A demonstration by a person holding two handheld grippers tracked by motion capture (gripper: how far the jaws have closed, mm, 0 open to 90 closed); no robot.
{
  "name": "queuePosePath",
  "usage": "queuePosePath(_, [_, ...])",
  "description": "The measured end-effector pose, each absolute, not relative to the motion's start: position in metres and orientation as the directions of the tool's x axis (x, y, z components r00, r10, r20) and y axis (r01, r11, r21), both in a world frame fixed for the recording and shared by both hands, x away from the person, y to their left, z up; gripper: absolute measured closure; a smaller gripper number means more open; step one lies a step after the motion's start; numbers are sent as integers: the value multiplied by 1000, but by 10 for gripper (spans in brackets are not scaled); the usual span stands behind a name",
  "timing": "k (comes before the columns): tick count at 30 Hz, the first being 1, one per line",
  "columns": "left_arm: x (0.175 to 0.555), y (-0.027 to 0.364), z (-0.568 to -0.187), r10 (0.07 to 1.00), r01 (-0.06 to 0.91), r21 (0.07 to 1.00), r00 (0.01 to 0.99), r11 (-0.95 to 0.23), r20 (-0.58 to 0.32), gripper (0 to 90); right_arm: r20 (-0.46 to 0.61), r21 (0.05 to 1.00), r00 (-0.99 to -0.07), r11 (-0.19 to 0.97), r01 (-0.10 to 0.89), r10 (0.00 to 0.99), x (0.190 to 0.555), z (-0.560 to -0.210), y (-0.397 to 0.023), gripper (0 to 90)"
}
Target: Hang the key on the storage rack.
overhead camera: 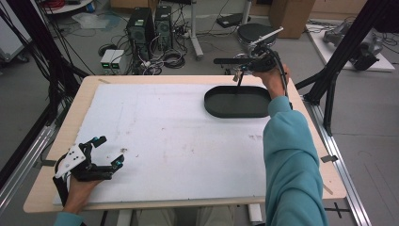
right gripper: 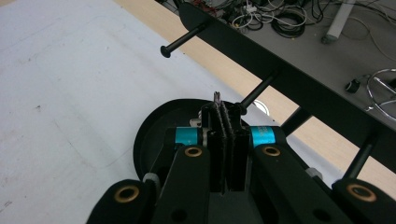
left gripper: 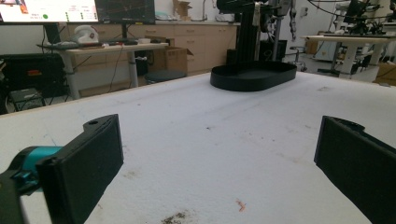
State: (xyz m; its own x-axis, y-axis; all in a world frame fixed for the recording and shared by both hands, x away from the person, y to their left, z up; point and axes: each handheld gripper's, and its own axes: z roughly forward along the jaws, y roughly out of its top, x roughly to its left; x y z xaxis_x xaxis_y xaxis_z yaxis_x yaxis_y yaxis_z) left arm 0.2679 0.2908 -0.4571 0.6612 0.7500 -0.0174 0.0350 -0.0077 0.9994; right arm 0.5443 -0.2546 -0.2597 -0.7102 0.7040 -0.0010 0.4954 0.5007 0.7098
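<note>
A black oval tray point(overhead camera: 226, 104) lies at the far right of the white mat point(overhead camera: 164, 136). From it rises a black stand point(left gripper: 245, 42) whose top bar point(right gripper: 289, 79) carries several pegs point(right gripper: 184, 39). My right gripper point(overhead camera: 247, 67) hovers over the tray beside that bar. Its jaws are shut point(right gripper: 223, 105), and a small thin metal piece point(right gripper: 217, 97) pokes out between the pads. My left gripper point(overhead camera: 109, 151) rests low on the mat at the near left, open with nothing between its jaws point(left gripper: 219, 158). It faces the tray point(left gripper: 252, 77).
The mat covers most of the wooden table point(overhead camera: 310, 141). Beyond the far edge are computer towers point(overhead camera: 141, 28), coiled cables point(overhead camera: 171, 59) and a round stool point(overhead camera: 254, 33). Black frame legs point(overhead camera: 331, 89) stand at the right side.
</note>
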Motion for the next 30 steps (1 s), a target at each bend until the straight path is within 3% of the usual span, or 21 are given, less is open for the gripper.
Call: queuePosePath(30, [268,291,-457,748,41,999,663,-8,-21,17,-4,711,-681,481,513,732,552,-266,-258,897])
